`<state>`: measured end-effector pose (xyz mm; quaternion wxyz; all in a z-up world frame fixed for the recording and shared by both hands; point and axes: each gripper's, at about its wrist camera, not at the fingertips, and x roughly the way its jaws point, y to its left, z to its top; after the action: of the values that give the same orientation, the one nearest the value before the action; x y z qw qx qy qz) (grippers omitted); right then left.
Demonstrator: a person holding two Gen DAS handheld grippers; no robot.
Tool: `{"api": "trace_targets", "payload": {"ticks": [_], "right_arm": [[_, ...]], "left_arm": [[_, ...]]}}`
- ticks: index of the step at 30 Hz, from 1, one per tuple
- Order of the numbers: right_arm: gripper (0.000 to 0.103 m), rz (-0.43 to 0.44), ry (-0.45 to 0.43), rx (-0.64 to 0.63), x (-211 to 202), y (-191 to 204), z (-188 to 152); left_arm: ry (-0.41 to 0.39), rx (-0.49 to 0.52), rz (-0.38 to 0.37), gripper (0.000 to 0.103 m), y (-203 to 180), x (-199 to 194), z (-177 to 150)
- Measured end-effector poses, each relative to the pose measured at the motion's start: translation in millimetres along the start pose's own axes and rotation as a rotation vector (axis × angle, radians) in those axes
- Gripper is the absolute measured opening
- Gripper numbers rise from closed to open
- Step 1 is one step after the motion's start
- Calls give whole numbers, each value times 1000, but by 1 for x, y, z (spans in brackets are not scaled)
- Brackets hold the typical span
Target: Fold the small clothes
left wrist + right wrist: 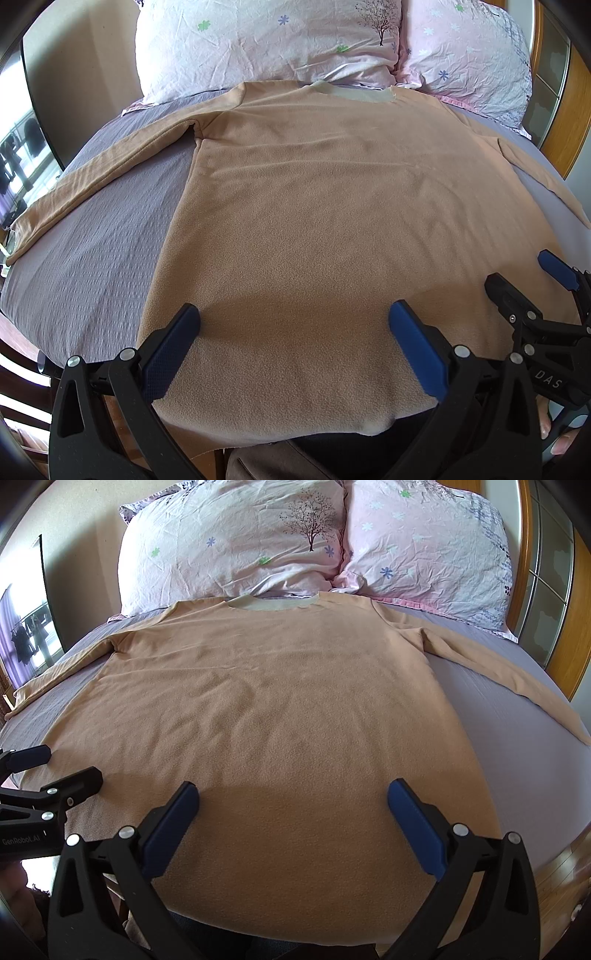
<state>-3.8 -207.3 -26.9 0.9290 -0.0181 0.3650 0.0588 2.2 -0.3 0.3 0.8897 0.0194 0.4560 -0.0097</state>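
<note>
Lavender bedsheet [517, 746] bare either side of flat tan shirt [277, 709], both tongs [293, 328] [293, 808] wide apart over its hem.

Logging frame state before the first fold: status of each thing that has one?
shirt: spread flat on the bed, unfolded, collar toward the pillows
left sleeve: stretched out straight, not folded in
right sleeve: stretched out straight, not folded in
left gripper: open, above the hem, holding nothing
right gripper: open, above the hem, holding nothing
pillows: two, side by side at the head, creased
</note>
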Motion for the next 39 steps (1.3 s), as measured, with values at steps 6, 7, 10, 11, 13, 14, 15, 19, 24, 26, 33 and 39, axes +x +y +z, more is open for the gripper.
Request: {"api": "trace_targets", "payload": {"ticks": [6, 7, 10, 11, 13, 14, 15, 19, 24, 26, 33, 39], "right_arm": [[101, 0, 0, 0, 0, 0, 0], [101, 0, 0, 0, 0, 0, 0], [101, 0, -1, 0, 0, 0, 0], [101, 0, -1, 0, 0, 0, 0], [101, 0, -1, 0, 0, 0, 0], [101, 0, -1, 0, 0, 0, 0], [101, 0, -1, 0, 0, 0, 0], [101, 0, -2, 0, -1, -1, 0], [101, -1, -2, 0, -1, -1, 0], [101, 0, -2, 0, -2, -1, 0], [101, -1, -3, 0, -2, -1, 0], [101, -1, -3, 0, -2, -2, -1]], "left_arm": [[-3, 0, 0, 102, 0, -1, -2], [-4, 0, 0, 102, 0, -1, -2], [-4, 0, 0, 102, 0, -1, -2], [-4, 0, 0, 102, 0, -1, -2], [-4, 0, 0, 102, 0, -1, -2], [-4, 0, 0, 102, 0, -1, -2], [-4, 0, 0, 102, 0, -1, -2], [-5, 0, 0, 102, 0, -1, -2], [-5, 0, 0, 102, 0, -1, -2], [-5, 0, 0, 102, 0, -1, -2], [-6, 0, 0, 102, 0, -1, -2], [-7, 0, 0, 102, 0, -2, -2]]}}
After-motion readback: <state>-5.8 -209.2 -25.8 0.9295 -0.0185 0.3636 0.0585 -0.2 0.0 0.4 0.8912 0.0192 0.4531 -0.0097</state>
